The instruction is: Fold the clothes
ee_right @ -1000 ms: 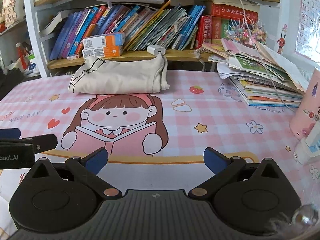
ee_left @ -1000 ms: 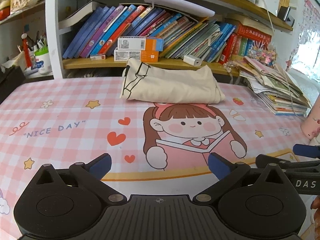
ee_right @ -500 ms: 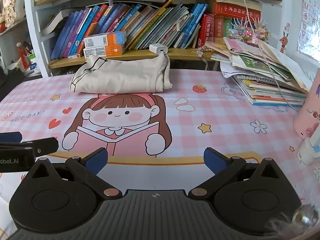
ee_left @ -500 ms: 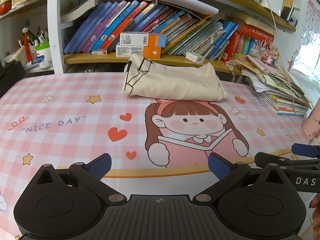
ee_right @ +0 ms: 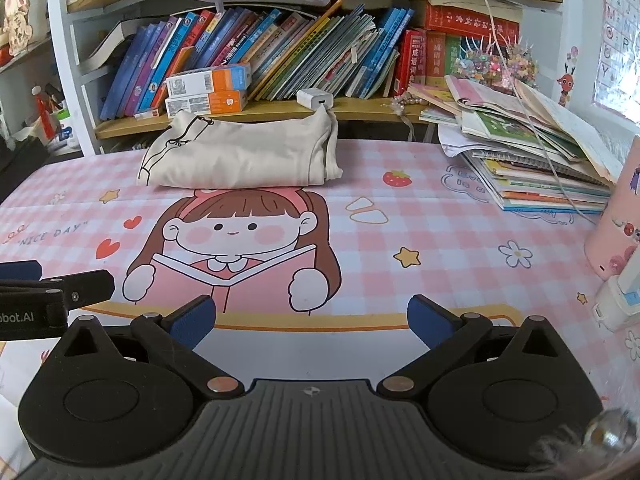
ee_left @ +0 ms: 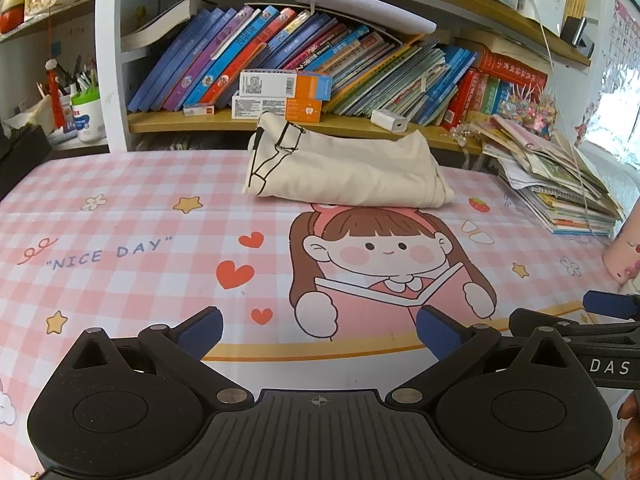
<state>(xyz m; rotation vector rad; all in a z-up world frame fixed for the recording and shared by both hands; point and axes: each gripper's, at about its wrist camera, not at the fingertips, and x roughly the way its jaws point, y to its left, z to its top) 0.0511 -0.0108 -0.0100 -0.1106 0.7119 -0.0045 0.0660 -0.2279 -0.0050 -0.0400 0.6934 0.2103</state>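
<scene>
A cream garment lies folded into a compact bundle at the far side of the pink checked table cover, just before the bookshelf; the right wrist view shows the same garment. My left gripper is open over the near edge of the cover, far from the garment, with nothing between its blue pads. My right gripper is open too, beside the left one and just as far back. The right gripper's fingers show at the right edge of the left wrist view.
A bookshelf with leaning books and small boxes runs behind the table. A stack of magazines sits at the right. A pink cup and a white object stand at the right edge. A pen holder stands far left.
Both views have shifted slightly, so the garment and shelf sit a little lower and closer in frame. The garment has not moved on the table and both grippers stay open.
</scene>
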